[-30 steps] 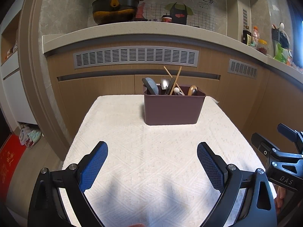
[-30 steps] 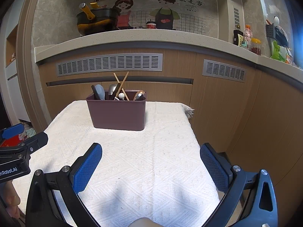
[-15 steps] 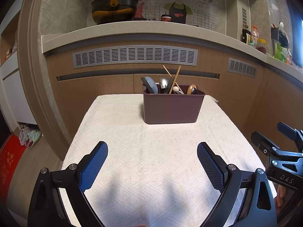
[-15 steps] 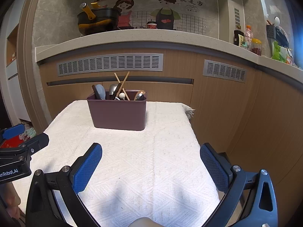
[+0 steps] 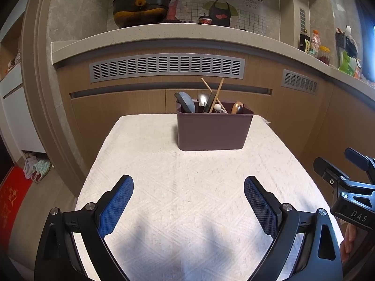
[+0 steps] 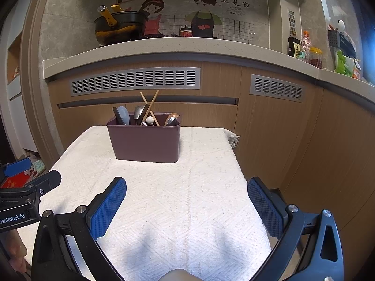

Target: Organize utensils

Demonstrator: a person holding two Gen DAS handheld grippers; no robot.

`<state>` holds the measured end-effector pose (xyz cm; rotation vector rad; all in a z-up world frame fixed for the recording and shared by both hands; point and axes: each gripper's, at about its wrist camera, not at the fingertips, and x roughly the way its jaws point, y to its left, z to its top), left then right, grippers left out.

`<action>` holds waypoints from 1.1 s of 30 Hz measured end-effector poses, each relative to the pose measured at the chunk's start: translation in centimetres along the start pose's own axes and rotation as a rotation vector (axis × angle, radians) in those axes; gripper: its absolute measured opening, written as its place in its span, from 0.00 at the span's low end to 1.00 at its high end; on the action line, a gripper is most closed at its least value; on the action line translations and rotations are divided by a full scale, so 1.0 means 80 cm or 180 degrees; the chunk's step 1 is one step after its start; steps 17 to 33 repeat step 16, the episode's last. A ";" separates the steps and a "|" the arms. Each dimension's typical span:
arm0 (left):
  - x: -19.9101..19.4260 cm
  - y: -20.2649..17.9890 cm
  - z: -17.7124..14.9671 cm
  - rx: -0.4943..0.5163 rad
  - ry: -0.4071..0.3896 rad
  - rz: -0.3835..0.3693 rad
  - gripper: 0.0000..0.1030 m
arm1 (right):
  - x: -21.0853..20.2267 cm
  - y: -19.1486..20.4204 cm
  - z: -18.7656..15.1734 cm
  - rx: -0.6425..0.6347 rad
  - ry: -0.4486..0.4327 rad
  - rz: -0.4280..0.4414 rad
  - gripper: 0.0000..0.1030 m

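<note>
A dark maroon utensil holder (image 5: 213, 131) stands at the far end of a table with a white cloth (image 5: 187, 187); it also shows in the right wrist view (image 6: 145, 140). Chopsticks (image 5: 215, 93), a grey spatula (image 5: 186, 104), a metal spoon and a wooden spoon (image 5: 237, 107) stand in it. My left gripper (image 5: 188, 194) is open and empty, well short of the holder. My right gripper (image 6: 186, 194) is open and empty, to the right of the left one.
A wood-panelled counter front (image 5: 164, 89) with grey vents rises behind the table. A black and yellow pot (image 5: 140, 9) and jars (image 5: 316, 46) stand on the counter. The table's right edge (image 6: 243, 175) drops off beside the cabinet wall.
Both grippers have shifted very slightly; the holder sits marginally closer and lower in both views. Both stay open and empty.
</note>
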<state>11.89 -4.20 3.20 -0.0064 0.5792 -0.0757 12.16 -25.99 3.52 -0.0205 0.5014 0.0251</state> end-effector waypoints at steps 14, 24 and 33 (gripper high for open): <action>-0.001 0.001 -0.001 0.0002 -0.0029 -0.0021 0.92 | 0.003 -0.001 -0.001 -0.0016 0.0027 -0.0011 1.00; -0.002 0.000 -0.003 0.0025 -0.0042 -0.0013 0.95 | 0.005 -0.001 -0.001 -0.0018 0.0035 -0.0011 1.00; -0.002 0.000 -0.003 0.0025 -0.0042 -0.0013 0.95 | 0.005 -0.001 -0.001 -0.0018 0.0035 -0.0011 1.00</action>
